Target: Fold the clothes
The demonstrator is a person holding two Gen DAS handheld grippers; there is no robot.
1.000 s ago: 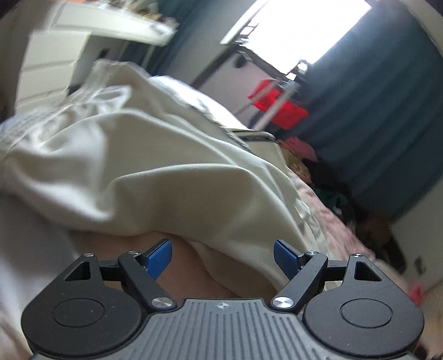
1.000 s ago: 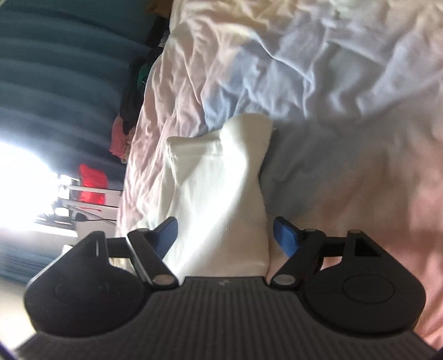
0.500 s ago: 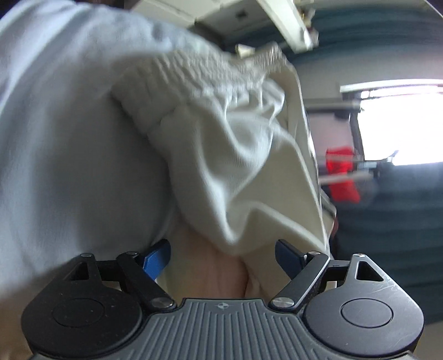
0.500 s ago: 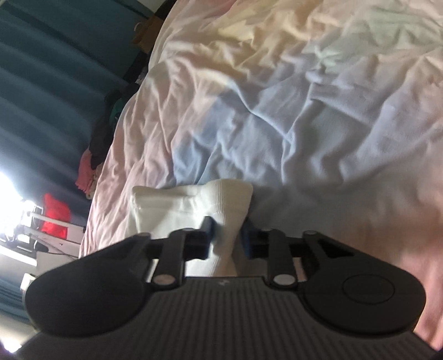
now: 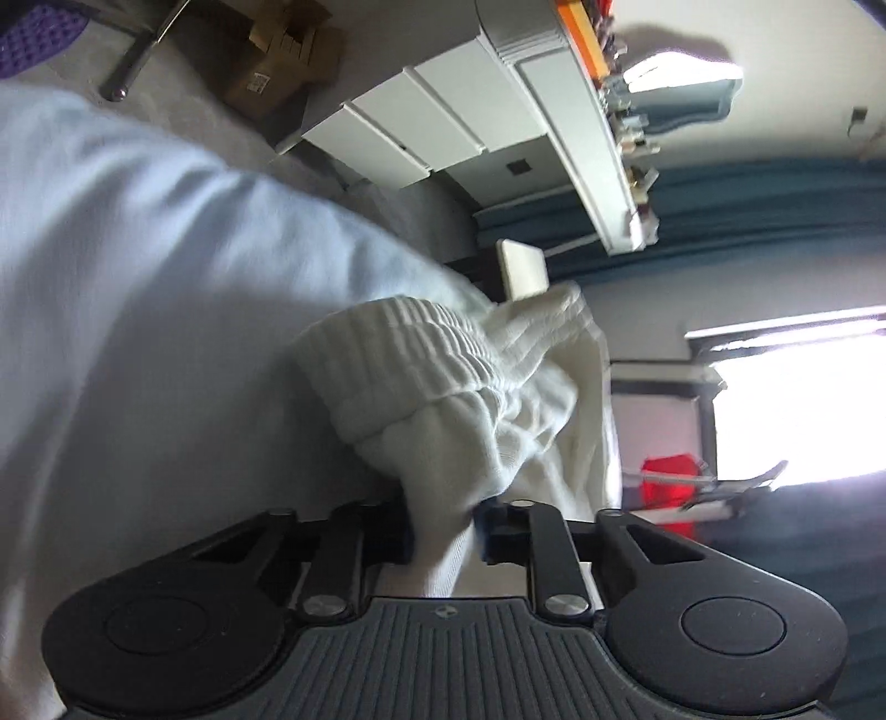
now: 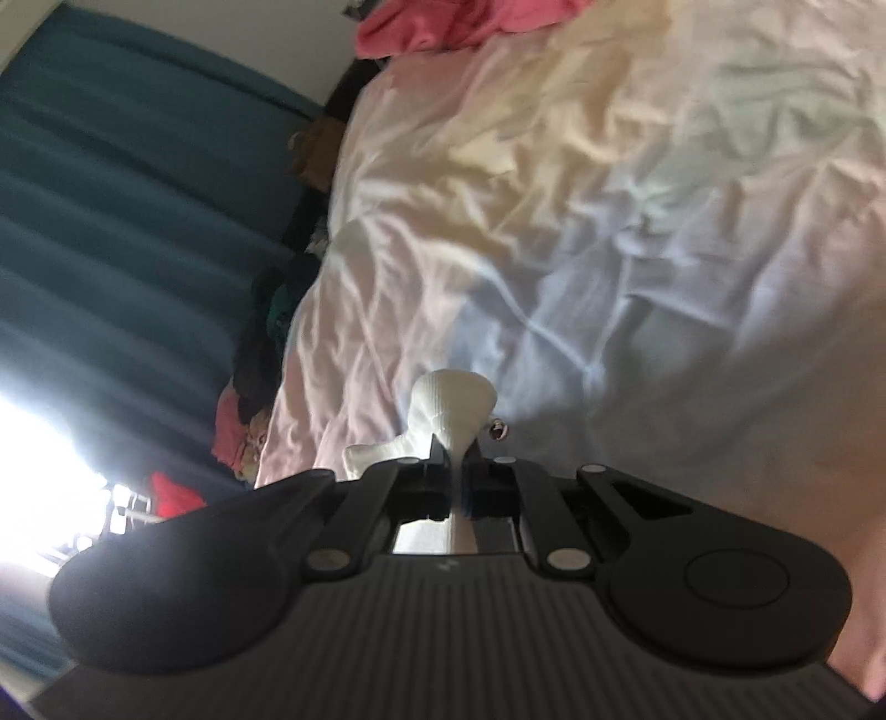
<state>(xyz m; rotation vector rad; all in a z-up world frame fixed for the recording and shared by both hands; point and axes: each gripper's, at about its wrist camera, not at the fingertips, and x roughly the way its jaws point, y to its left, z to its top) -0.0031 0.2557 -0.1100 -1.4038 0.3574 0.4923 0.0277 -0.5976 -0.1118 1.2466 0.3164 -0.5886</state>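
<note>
A white garment with a ribbed elastic waistband (image 5: 443, 376) bunches in front of my left gripper (image 5: 443, 534), which is shut on a fold of it below the waistband. My right gripper (image 6: 455, 476) is shut on another white end of the garment (image 6: 451, 407), which pokes out past the fingertips in a small knob. Both ends are lifted off the pale crumpled bed sheet (image 6: 637, 249). The cloth between the two grippers is hidden.
A white drawer unit (image 5: 421, 127) and cardboard boxes (image 5: 277, 61) stand beyond the bed edge. Teal curtains (image 6: 122, 221), a bright window (image 5: 803, 421), a red item on a rack (image 5: 670, 482) and pink clothes (image 6: 454, 22) surround the bed.
Both grippers were open a second ago. The right closed on the garment end first, then the left closed below the waistband. Both have lifted and tilted with the cloth.
</note>
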